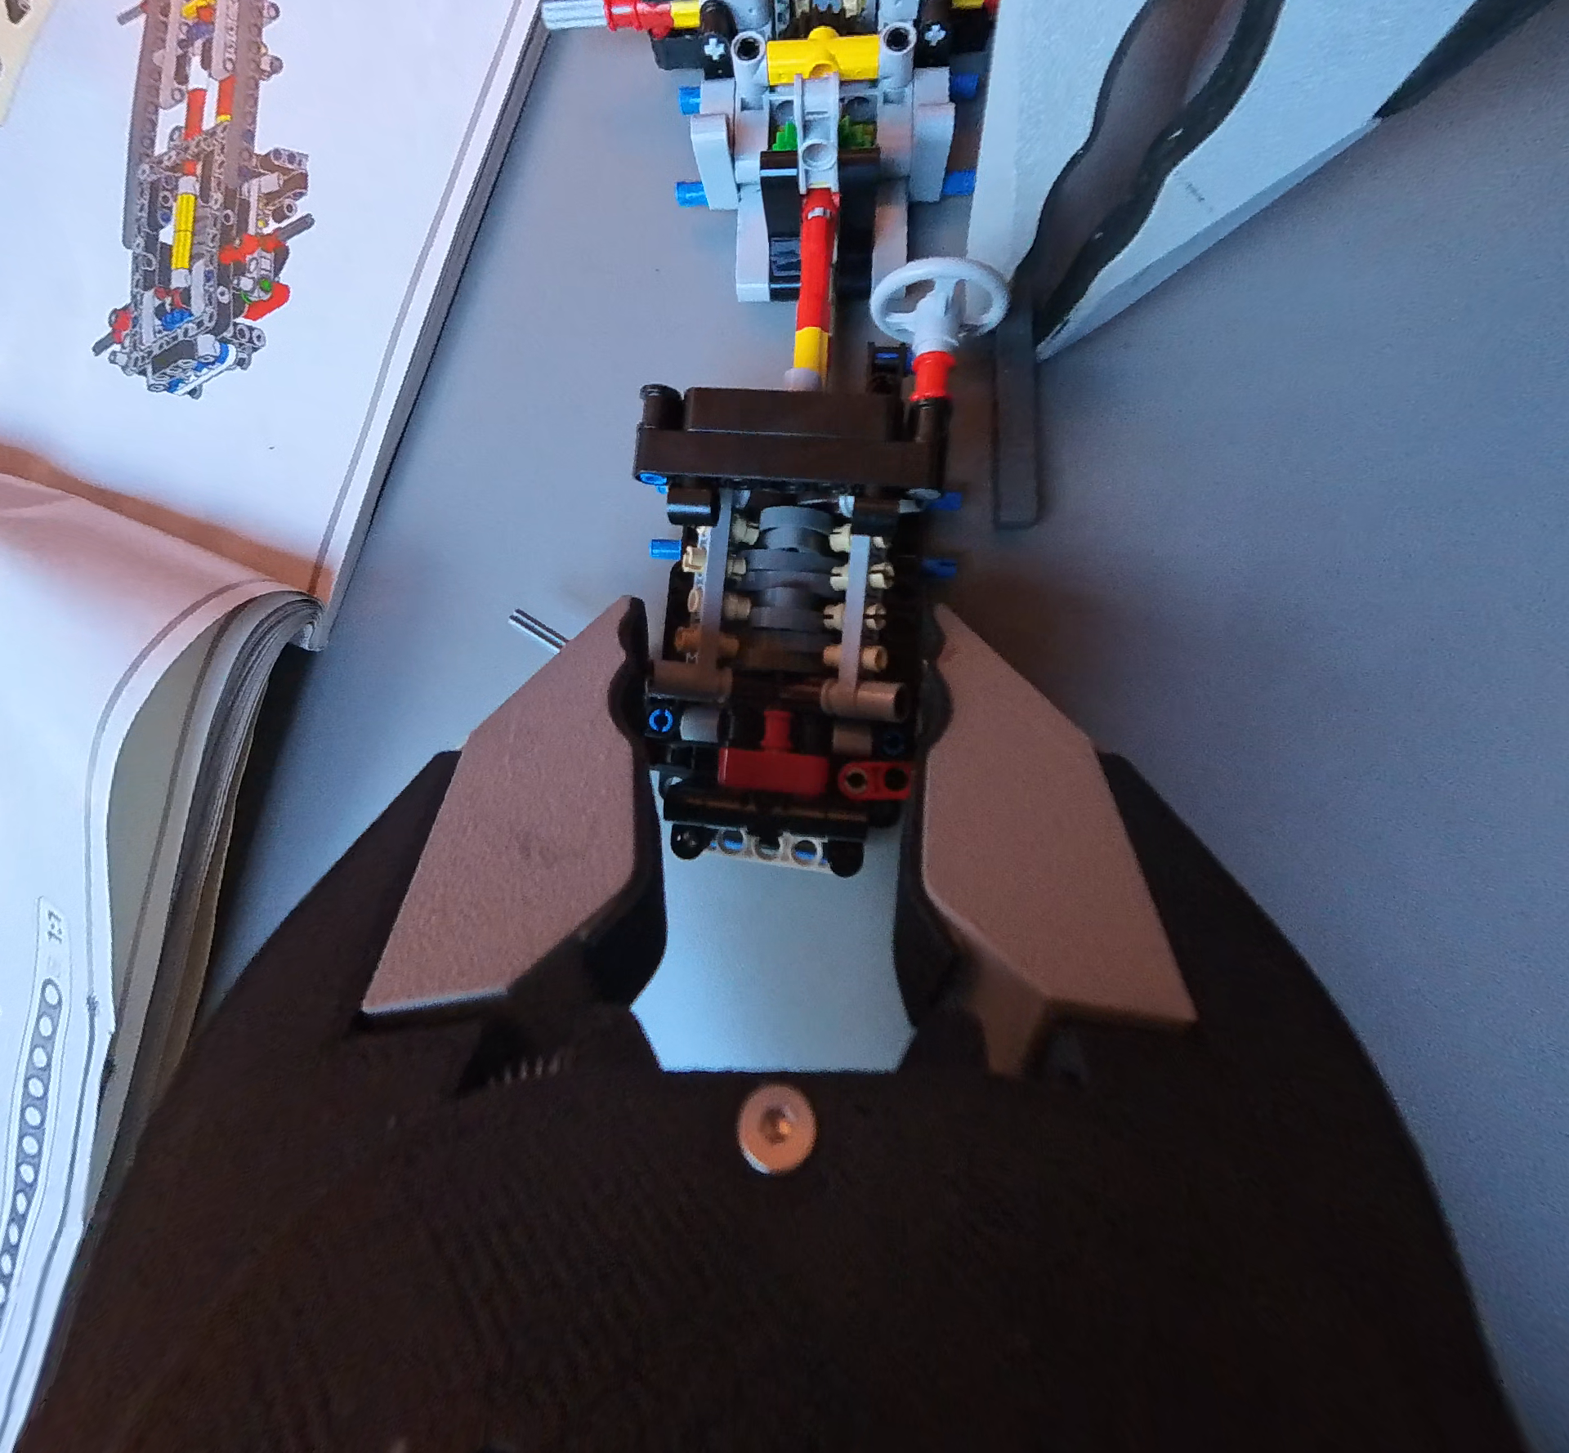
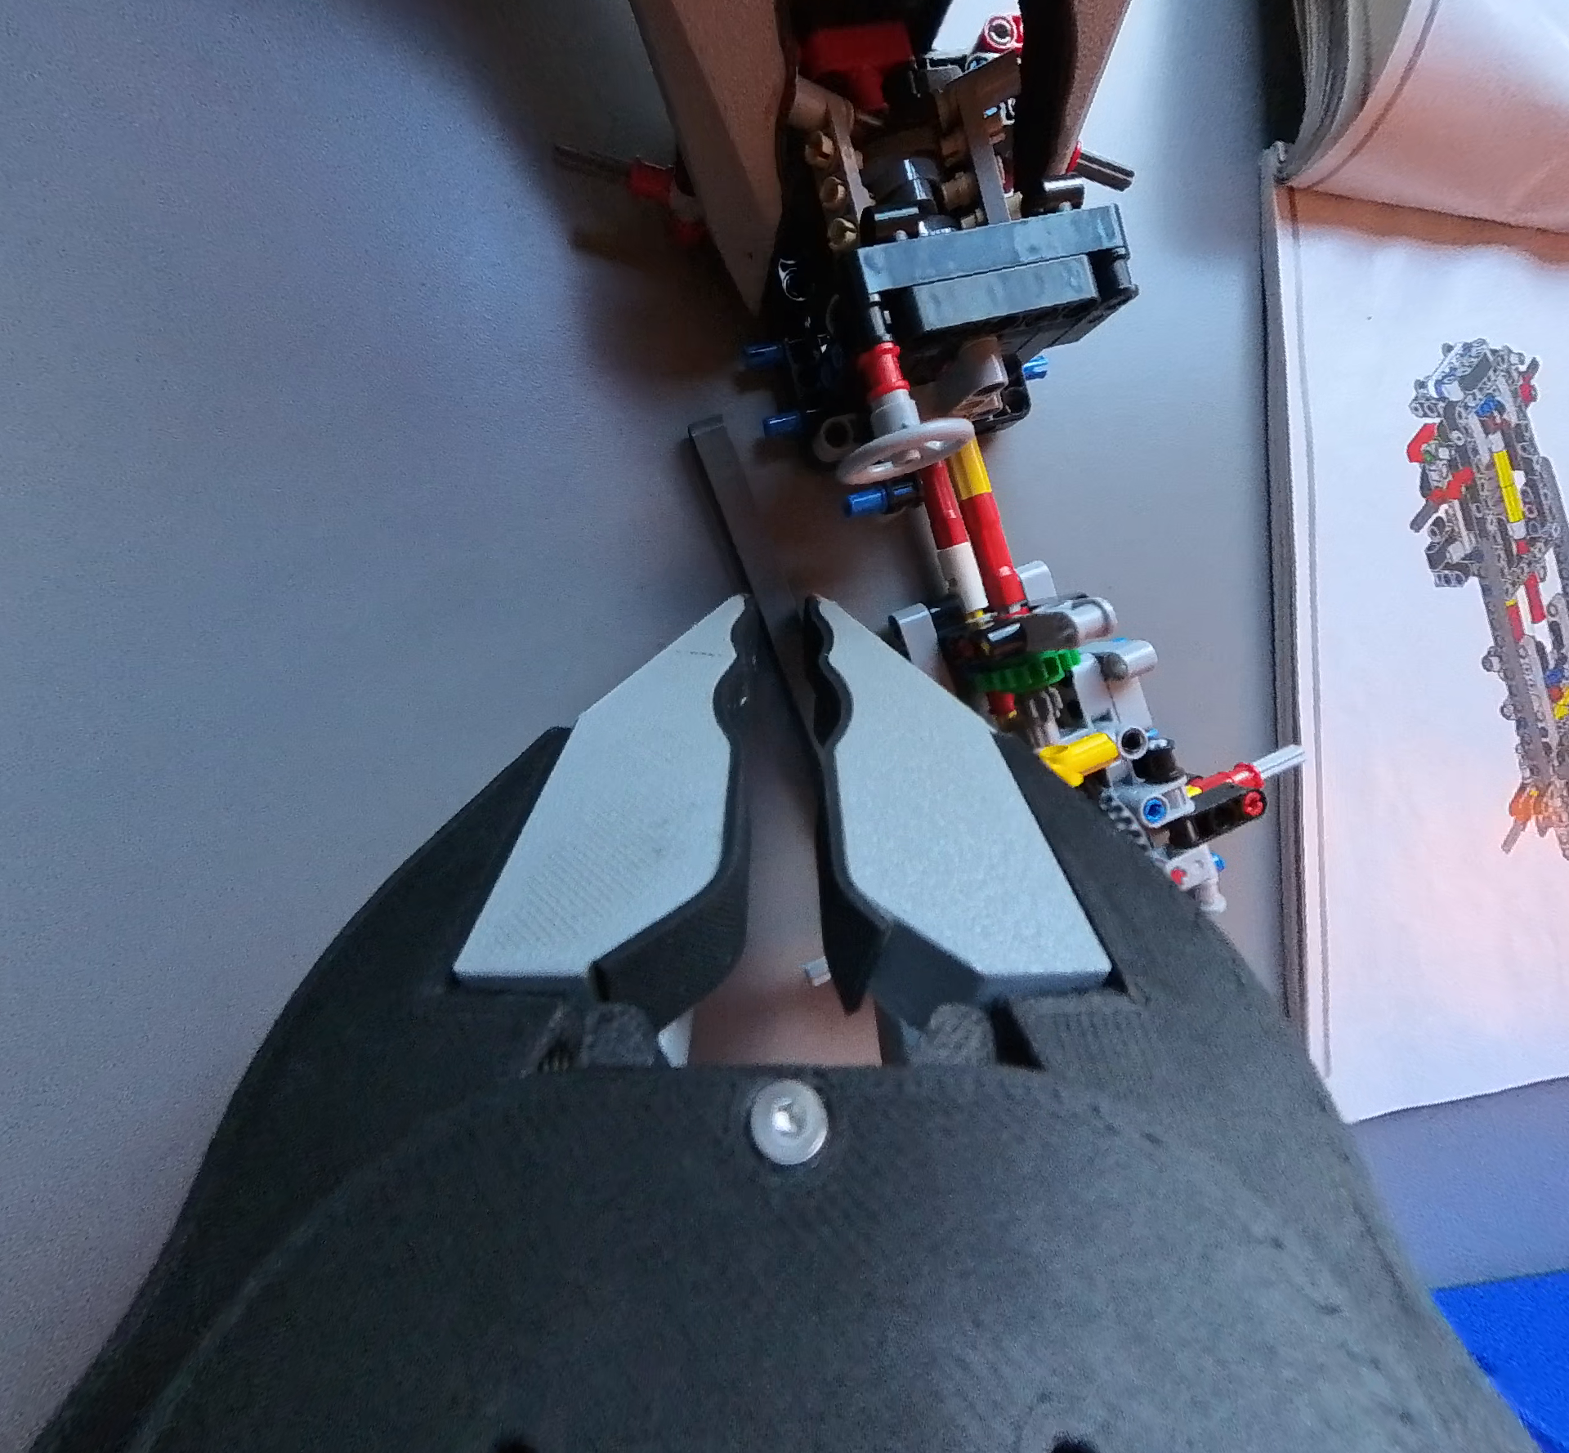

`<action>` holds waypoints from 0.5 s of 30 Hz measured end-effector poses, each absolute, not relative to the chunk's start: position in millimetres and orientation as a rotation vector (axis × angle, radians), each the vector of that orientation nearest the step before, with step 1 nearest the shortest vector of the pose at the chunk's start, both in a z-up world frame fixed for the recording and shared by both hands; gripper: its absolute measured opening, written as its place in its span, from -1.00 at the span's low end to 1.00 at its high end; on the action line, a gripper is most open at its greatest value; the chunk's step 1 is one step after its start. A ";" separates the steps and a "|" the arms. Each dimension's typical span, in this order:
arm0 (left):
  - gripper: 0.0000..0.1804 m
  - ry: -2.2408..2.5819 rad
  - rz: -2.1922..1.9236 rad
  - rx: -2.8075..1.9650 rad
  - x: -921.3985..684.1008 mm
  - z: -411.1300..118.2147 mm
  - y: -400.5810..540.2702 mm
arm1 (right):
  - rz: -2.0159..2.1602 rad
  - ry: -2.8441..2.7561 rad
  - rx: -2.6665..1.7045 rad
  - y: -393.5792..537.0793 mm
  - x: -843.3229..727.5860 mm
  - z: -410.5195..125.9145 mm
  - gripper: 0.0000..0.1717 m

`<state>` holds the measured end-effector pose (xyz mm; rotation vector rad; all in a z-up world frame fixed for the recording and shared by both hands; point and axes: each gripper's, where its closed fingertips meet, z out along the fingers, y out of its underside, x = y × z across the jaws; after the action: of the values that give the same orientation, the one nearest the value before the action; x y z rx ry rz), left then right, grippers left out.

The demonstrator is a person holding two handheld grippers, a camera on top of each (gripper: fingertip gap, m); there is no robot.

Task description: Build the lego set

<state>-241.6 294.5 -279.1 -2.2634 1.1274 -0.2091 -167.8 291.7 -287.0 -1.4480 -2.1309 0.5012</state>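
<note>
A long toy-brick vehicle chassis (image 1: pixel 815 139) lies on the grey table (image 1: pixel 1273 648), with a white steering wheel (image 1: pixel 938 300) on a red shaft. My left gripper (image 1: pixel 785 614) is shut on the chassis's near end, one pad against each side of the black engine block. The right wrist view shows the same chassis (image 2: pixel 993 283) with the left gripper's fingers (image 2: pixel 713 96) on both sides. My right gripper (image 2: pixel 774 606) is shut on a thin dark grey beam (image 2: pixel 730 495) lying alongside the chassis. This beam (image 1: pixel 1016 427) and the right gripper's fingers (image 1: pixel 1078 54) show in the left wrist view.
An open instruction booklet (image 1: pixel 255 224) lies left of the chassis, and shows at the right in the right wrist view (image 2: pixel 1443 648). A thin grey axle (image 1: pixel 535 627) lies by my left finger. A blue object (image 2: pixel 1520 1344) sits at the lower right. Tip to tip, the grippers are about 8 cm apart.
</note>
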 end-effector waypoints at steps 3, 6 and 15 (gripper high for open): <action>-0.31 1.121 -0.223 -2.259 -241.7 -278.9 294.3 | 0.526 -2.124 -1.471 291.6 -167.4 -287.0 -0.91; -0.31 1.126 -0.226 -2.250 -241.4 -278.8 294.2 | 0.548 -2.117 -1.495 292.5 -167.1 -287.2 -0.90; -0.32 1.118 -0.232 -2.240 -241.4 -278.7 294.5 | 0.526 -2.101 -1.502 295.7 -165.9 -287.2 -0.92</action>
<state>-241.4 294.5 -278.7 -2.2399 1.1181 -0.2325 -165.9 295.7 -287.2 -1.5016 -2.1011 0.5263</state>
